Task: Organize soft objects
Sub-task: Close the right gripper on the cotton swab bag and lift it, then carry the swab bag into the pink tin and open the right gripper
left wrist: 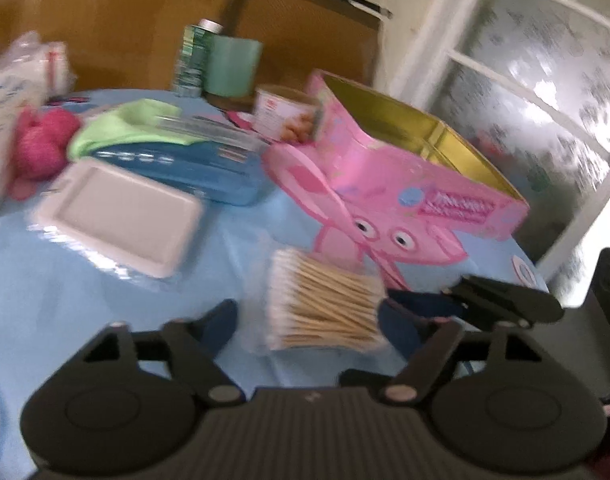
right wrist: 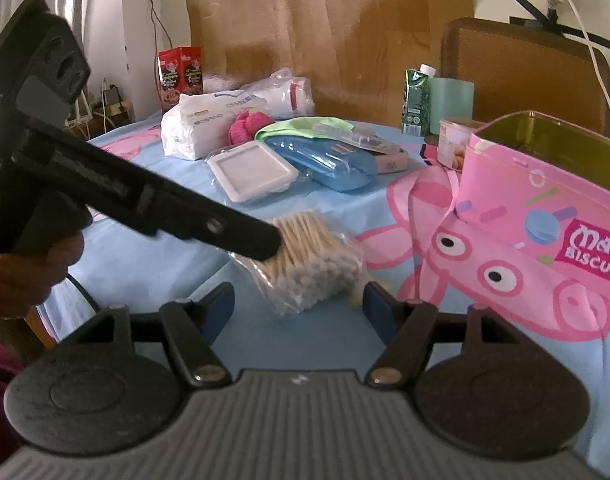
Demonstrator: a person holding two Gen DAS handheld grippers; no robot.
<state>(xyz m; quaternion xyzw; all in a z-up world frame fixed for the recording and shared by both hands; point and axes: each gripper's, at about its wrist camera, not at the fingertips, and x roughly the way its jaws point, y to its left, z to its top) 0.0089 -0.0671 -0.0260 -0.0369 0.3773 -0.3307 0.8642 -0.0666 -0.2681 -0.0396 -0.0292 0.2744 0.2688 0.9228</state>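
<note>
The left gripper [left wrist: 309,316] brackets the bag of cotton swabs [left wrist: 323,304] on the tablecloth [left wrist: 85,300]; contact seems likely through blur. Squeeze gently across the sticks. Right gripper [right wrist: 299,300] gapes empty; beyond, the pink tin [left wrist: 421,168] awaits

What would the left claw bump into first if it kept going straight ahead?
Probably the bag of cotton swabs. It lies right between the left claw's fingers already, on the blue tablecloth. Behind it stands the pink biscuit tin, but the swabs come first.
</note>
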